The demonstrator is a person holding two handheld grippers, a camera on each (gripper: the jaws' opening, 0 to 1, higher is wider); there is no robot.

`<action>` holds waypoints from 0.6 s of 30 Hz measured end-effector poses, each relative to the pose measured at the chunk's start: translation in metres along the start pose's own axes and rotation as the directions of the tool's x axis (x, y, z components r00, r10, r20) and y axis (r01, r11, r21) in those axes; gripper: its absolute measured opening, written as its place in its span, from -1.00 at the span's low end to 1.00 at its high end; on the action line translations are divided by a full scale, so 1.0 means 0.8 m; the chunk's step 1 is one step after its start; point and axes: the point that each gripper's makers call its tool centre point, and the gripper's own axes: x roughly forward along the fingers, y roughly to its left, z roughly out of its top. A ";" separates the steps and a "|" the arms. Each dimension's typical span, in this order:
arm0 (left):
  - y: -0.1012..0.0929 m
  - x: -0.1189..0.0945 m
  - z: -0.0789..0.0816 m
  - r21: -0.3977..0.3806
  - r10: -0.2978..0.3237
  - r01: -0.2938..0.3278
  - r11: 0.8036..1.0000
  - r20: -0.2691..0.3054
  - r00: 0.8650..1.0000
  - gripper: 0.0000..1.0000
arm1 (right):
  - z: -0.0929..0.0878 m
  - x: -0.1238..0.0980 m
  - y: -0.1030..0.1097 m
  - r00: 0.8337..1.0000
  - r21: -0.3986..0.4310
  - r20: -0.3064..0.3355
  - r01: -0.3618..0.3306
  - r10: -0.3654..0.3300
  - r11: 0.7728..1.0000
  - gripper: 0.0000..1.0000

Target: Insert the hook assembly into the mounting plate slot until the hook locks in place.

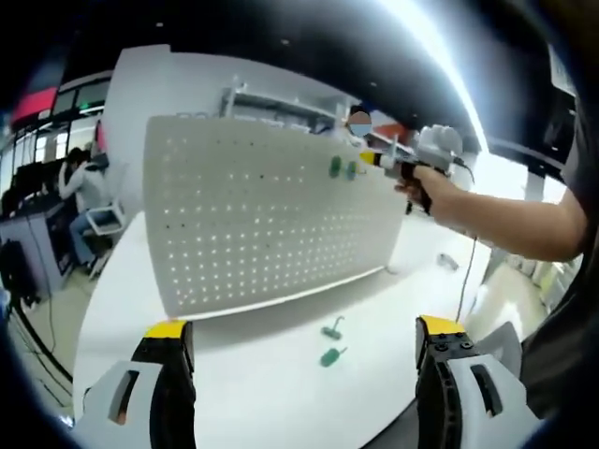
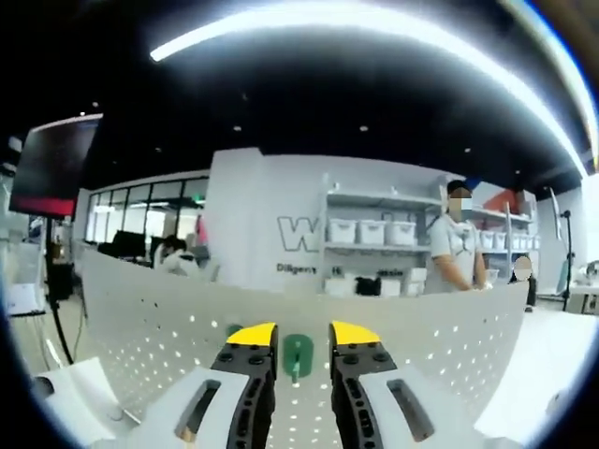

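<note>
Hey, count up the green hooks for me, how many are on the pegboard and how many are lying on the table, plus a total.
Left gripper view count:
Green hooks on the pegboard: 2, one and a second beside it, near the right gripper
Green hooks lying on the table: 2, one and another nearer the camera
Total: 4

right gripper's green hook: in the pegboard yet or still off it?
Cannot tell. The green hook sits between the right gripper jaws against the pegboard, but its seating is hidden.
</note>
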 end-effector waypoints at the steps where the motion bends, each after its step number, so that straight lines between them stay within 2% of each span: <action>1: -0.001 0.000 -0.001 -0.001 -0.003 0.003 1.000 -0.002 1.000 1.00 | 0.003 -0.002 -0.001 1.000 0.006 0.001 -0.004 0.004 1.000 -0.60; 5: -0.005 0.001 -0.004 0.003 -0.010 0.010 1.000 -0.014 1.000 1.00 | 0.006 -0.019 -0.003 1.000 0.007 -0.008 -0.027 0.027 1.000 -0.60; 8: -0.009 0.002 -0.007 0.008 -0.016 0.016 1.000 -0.023 1.000 1.00 | -0.004 -0.031 -0.002 0.998 0.018 -0.041 -0.049 0.049 0.999 -0.59; 18: -0.021 0.002 -0.029 0.041 -0.041 0.044 0.998 -0.081 0.996 1.00 | -0.064 -0.094 0.014 0.975 0.036 -0.177 -0.131 0.135 0.991 -0.59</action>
